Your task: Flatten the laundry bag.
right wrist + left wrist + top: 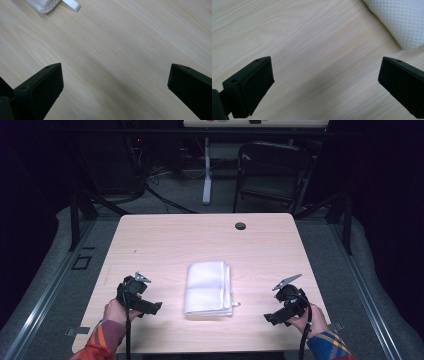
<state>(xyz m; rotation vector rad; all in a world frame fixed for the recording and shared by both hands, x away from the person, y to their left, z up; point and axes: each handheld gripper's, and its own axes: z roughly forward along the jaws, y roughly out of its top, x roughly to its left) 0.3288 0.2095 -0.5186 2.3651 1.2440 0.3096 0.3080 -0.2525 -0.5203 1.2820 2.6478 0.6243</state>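
A white folded towel [209,288] lies flat near the middle of the light wooden table [200,240], a small white tag at its near right corner. My left gripper [151,307] rests to the towel's left, held by a hand, open with nothing between its jaws. In the left gripper view the gripper [325,82] has its jaws wide apart over bare wood, with the towel's corner [399,22] at the upper right. My right gripper [272,317] sits to the towel's right, open too. The right gripper view shows the gripper [115,85], the towel's corner [43,5] and the tag [72,5] at the top left.
A small dark round grommet [240,226] is set in the table near its far edge. Behind the table stand a black folding chair [272,170] and a white stand leg [207,175], with cables on the grey floor. Dark curtains close both sides.
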